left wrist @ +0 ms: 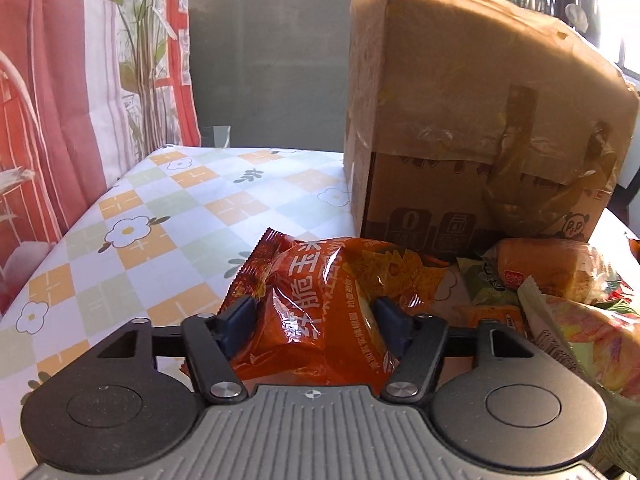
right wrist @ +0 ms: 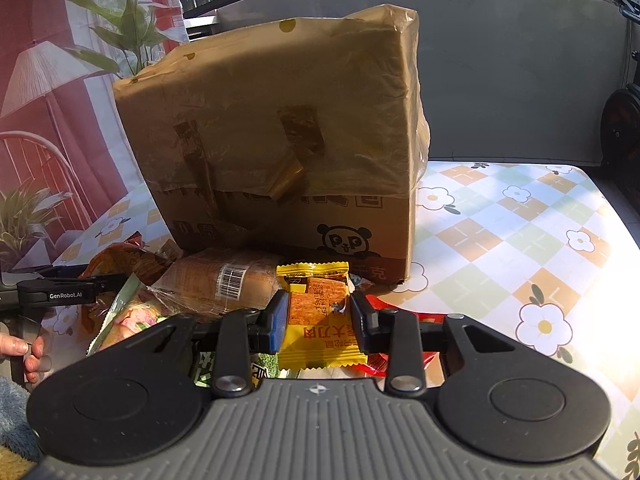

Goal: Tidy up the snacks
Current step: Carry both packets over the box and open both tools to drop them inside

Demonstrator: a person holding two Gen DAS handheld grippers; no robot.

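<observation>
We are at the pick-up step of sorting the snacks. Our left tool (left wrist: pixel 316 318) has its blue pads on either side of the orange chip bag (left wrist: pixel 320 300), which sits at the near edge of the snack pile on the surface (left wrist: pixel 160 216). The bag's foil bulges between the pads, so we read it as grasped, though the crumpled wrapper makes it hard to say how firm the hold is. Our right tool (right wrist: pixel 320 314) is clenched on the yellow packet (right wrist: pixel 316 312), which appears raised a little above the red wrapper (right wrist: pixel 380 360) and the other snacks under it.

The big box (right wrist: pixel 280 140), wrapped in brown plastic and taped, stands just behind the pile, with a bread roll (right wrist: pixel 224 284) lying against its foot.

Next we would lift both snacks clear of the pile and carry each to its place. The chip bag is puffy and slick, so it calls for a steady squeeze and a slow lift, lest it slide out.
</observation>
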